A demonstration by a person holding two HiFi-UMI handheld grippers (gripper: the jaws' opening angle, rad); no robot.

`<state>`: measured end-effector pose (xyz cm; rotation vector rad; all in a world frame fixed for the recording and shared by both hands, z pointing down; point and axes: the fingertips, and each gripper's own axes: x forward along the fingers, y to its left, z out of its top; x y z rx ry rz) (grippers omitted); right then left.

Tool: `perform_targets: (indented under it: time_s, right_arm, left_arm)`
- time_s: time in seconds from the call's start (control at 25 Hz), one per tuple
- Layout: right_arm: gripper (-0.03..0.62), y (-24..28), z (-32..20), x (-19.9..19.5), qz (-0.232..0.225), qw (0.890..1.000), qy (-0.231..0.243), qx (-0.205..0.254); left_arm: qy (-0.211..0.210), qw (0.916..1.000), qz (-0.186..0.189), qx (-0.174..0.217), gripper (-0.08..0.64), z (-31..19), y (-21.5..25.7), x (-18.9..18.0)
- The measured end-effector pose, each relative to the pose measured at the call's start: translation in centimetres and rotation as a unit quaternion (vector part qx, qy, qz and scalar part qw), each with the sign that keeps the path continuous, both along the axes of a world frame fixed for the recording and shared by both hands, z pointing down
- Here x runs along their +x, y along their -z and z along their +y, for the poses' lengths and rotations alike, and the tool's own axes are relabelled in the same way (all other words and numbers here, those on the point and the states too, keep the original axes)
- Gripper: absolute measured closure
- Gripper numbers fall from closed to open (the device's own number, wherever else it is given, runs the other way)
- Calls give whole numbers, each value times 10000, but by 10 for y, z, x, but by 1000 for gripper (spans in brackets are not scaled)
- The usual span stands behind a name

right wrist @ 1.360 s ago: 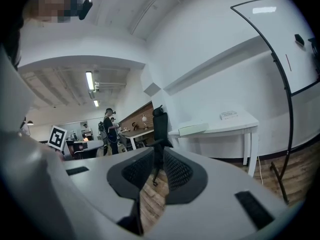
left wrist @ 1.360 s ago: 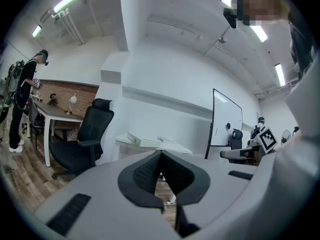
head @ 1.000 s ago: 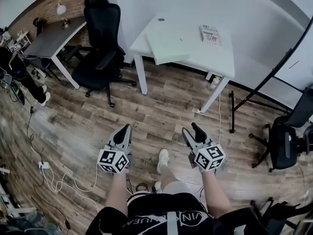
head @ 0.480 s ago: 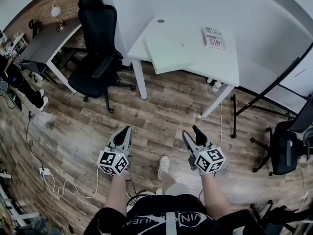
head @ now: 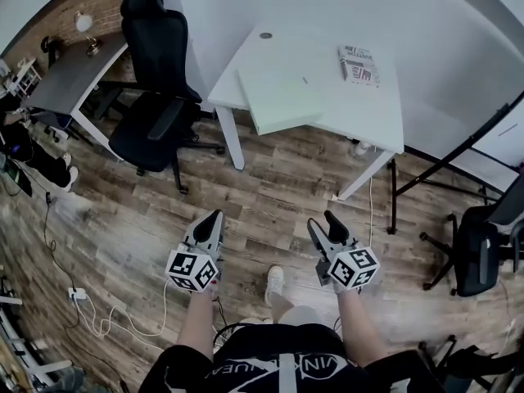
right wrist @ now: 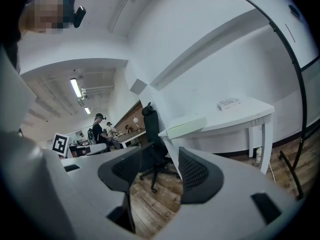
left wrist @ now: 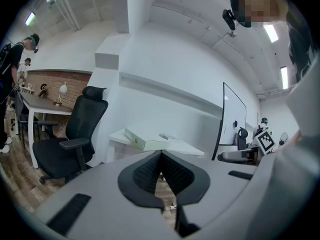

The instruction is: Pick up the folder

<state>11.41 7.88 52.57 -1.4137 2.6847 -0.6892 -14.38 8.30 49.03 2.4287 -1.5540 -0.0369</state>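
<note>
The folder (head: 278, 97) is pale green and lies flat on the white desk (head: 360, 109), overhanging its near edge. It also shows in the left gripper view as a folder (left wrist: 142, 140) and in the right gripper view as a folder (right wrist: 186, 127). My left gripper (head: 214, 217) is held over the wooden floor, well short of the desk, with its jaws shut and nothing in them (left wrist: 161, 156). My right gripper (head: 323, 220) is level with it, jaws open and empty (right wrist: 160, 160). Both point toward the desk.
A printed booklet (head: 358, 62) lies at the desk's far right. A black office chair (head: 160, 97) stands left of the desk, beside a grey table (head: 74, 68). A black stand (head: 458, 150) and another chair (head: 479, 244) are at the right. Cables (head: 90, 305) trail on the floor at the left.
I have walked forward: the desk and folder have come closer and sit larger in the head view. Both grippers have travelled with me and keep their spacing.
</note>
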Motion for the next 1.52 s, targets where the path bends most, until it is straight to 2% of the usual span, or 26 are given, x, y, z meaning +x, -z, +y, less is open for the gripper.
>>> perform_targets:
  time_s: [0.64, 0.84, 1.52]
  right_arm:
    - [364, -5, -91, 1, -211, 9997, 101, -103]
    - [364, -4, -119, -8, -277, 9993, 220, -121]
    - [364, -18, -166, -22, -442, 9980, 332, -322]
  left_arm:
    - [77, 9999, -36, -62, 548, -84, 0, 5]
    - [192, 9998, -73, -38, 548, -105, 3, -4]
    - [306, 9994, -80, -152, 548, -141, -8, -17]
